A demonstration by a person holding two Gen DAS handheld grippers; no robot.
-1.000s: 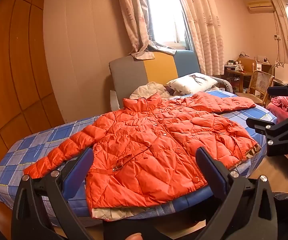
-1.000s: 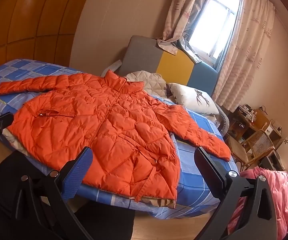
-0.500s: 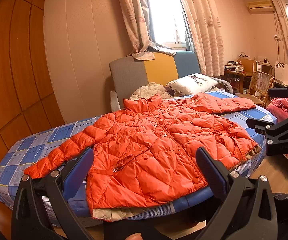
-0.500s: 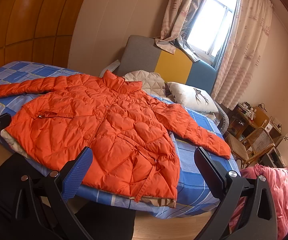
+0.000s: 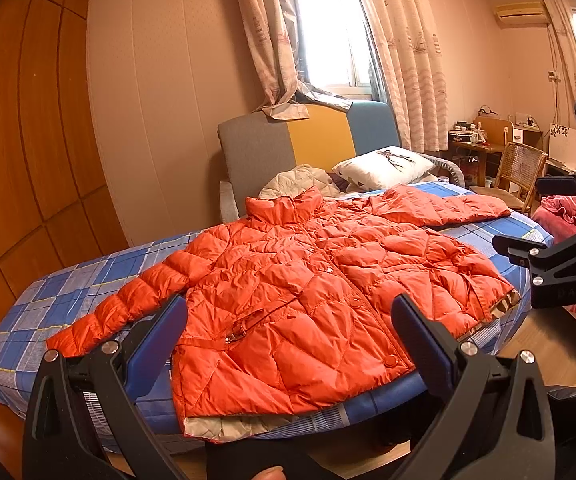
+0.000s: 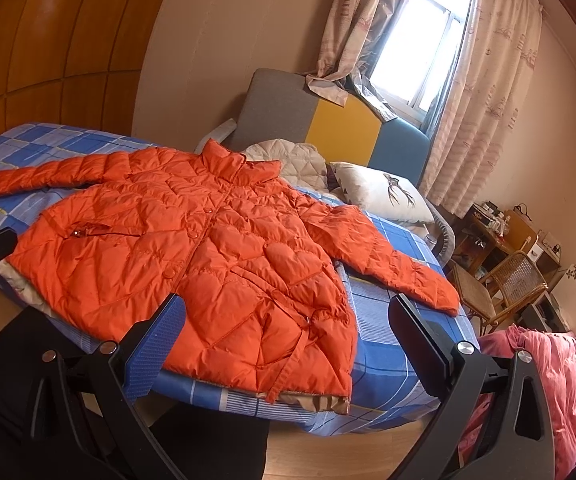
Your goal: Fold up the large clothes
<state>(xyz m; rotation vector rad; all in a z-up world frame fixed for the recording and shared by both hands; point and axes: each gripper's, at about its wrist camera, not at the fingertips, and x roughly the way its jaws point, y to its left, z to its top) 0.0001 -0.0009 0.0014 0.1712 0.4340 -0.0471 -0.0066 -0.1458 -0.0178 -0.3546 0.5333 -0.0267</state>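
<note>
An orange quilted jacket (image 5: 308, 300) lies spread flat and face up on the bed (image 5: 48, 304), which wears a blue checked sheet; its collar points toward the grey, yellow and blue headboard (image 5: 300, 140) and its hem hangs slightly over the near edge. Both sleeves are stretched outward, one toward 9 o'clock in the left wrist view and the other toward 2 o'clock. The left tongs (image 5: 288, 328) hang in the air short of the bed with fingers wide apart and nothing between them; the jacket's lower front fills the gap at 12 o'clock, beyond the tips. The right tongs (image 6: 286, 326) are likewise spread apart and empty, held off the bed edge, with the jacket's hem corner ahead at 12 o'clock and its near sleeve cuff at 1 o'clock. In the left wrist view the right tongs show at 3 o'clock, clear of the jacket. A white pillow (image 5: 384, 162) rests by the headboard, beyond the collar.
</note>
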